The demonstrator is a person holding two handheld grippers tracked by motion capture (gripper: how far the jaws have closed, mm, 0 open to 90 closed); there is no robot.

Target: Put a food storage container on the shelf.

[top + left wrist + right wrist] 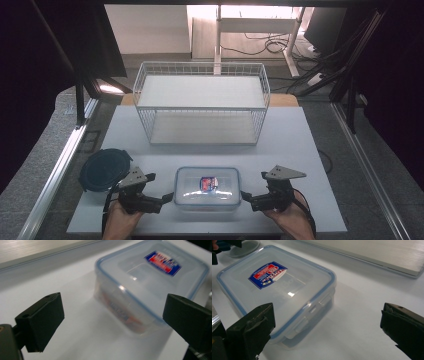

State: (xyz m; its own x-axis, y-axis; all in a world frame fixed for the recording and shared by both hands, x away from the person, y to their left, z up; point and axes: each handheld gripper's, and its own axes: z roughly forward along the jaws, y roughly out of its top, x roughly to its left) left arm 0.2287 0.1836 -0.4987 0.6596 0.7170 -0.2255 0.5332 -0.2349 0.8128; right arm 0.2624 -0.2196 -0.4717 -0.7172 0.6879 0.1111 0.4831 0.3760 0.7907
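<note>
Clear plastic with a blue-edged lid and a red and blue label, the food box [208, 187] sits at the near edge of the white table [300, 150], right in front of the wire basket [201, 102] and just beside the dark round lid [104, 169] lying off to its left. The left gripper [167, 198] points in at the box's left end with its jaws spread wide and nothing between them. The right gripper [246, 196] mirrors it at the right end, jaws spread as well, the box's corner close beside them but not pinched.
</note>
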